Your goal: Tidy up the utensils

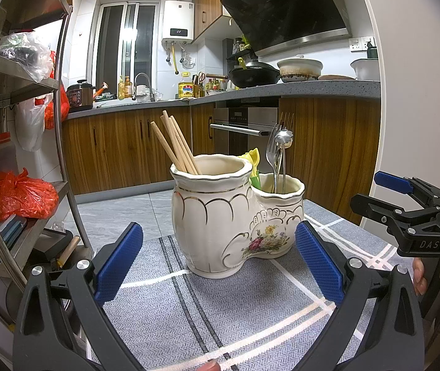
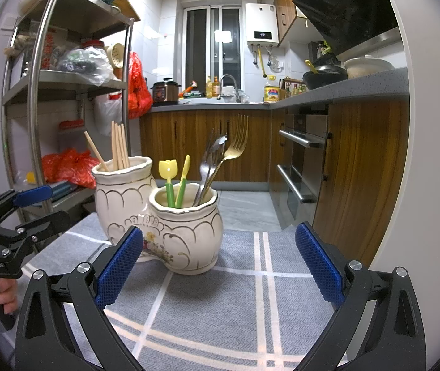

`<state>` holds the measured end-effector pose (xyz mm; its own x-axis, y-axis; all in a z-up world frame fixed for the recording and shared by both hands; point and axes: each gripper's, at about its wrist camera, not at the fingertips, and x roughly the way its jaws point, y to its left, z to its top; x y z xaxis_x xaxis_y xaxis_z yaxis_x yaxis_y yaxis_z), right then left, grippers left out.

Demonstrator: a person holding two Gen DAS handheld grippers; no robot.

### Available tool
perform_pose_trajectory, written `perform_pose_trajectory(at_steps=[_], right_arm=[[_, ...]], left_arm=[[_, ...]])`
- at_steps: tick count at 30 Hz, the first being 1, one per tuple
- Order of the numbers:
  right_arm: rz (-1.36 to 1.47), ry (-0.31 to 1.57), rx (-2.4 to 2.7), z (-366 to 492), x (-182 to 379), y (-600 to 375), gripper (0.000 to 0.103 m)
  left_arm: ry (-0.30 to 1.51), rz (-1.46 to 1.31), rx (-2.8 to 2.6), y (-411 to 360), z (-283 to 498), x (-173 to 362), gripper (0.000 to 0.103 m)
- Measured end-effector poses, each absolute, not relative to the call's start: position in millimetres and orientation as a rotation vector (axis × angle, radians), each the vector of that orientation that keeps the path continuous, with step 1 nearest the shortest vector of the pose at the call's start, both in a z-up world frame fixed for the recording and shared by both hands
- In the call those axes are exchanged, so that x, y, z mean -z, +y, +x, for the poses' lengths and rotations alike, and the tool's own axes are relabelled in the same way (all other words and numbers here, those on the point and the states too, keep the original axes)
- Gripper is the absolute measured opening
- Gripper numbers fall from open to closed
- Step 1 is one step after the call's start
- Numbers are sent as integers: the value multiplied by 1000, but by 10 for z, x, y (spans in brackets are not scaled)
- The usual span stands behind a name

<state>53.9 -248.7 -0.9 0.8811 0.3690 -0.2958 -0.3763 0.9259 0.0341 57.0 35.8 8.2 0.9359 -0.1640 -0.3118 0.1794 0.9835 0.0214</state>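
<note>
"DAS" is lettered on the right tool (image 1: 405, 213); a "22" display glows on the water heater (image 1: 178, 31) far ahead.

Both wrist views closely face the ceramic holder (image 1: 235, 216) from opposite sides.

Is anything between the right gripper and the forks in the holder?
Nothing visible. The right gripper is open with only bare cloth ahead of it; the forks stand up out of the holder's near cup, free from above.
</note>
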Motion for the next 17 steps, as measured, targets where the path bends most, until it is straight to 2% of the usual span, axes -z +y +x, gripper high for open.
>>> perform_pose_trajectory(at_steps=[17], right_arm=[[-25,303,-388,539,9,-2488,98]], left_arm=[[315,49,156,360,581,-83,98]])
